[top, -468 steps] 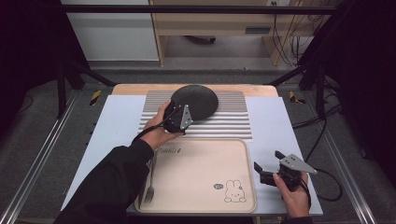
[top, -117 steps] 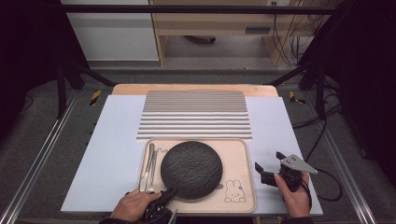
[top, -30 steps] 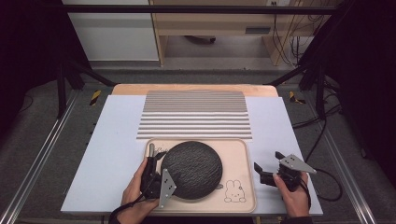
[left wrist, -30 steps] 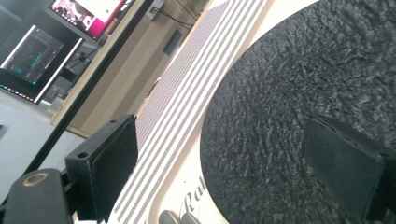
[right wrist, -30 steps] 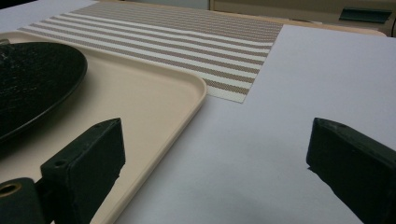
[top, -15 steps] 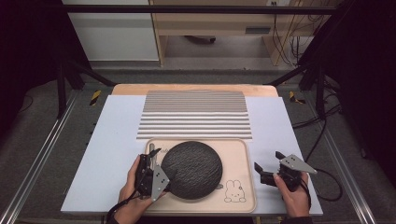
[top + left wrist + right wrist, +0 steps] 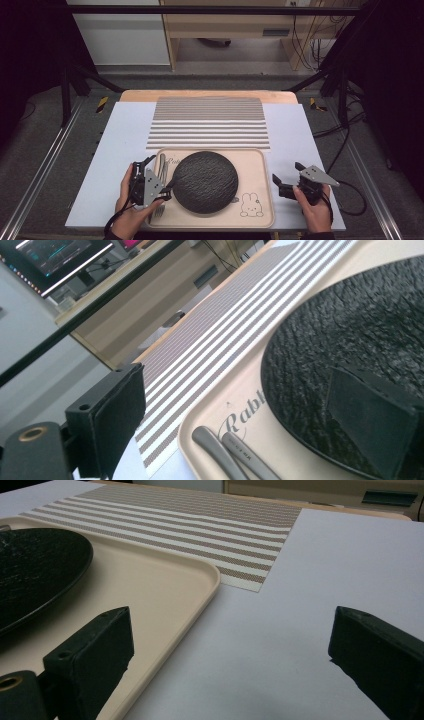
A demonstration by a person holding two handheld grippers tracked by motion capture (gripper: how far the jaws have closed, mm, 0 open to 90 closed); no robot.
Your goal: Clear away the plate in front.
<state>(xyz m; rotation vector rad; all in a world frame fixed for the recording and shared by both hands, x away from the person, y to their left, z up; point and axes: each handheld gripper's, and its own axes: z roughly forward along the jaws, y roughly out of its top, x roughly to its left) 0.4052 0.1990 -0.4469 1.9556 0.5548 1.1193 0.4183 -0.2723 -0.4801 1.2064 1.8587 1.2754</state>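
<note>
Two grippers on the table here, and both have their jaws spread with nothing between them. Our left gripper (image 7: 156, 181) sits at the left edge of the beige tray (image 7: 256, 200), hovering over the cutlery handles (image 7: 225, 452) that lie just beside the dark textured plate (image 7: 205, 181). In the left gripper view we see one jaw out over the plate's rim and the other off toward the striped placemat (image 7: 208, 122). The plate rests inside the tray, left of the little rabbit drawing (image 7: 248, 205). Our right gripper (image 7: 286, 186) is parked on the white sheet (image 7: 117, 135) just off the tray's right edge, well apart from the plate.
</note>
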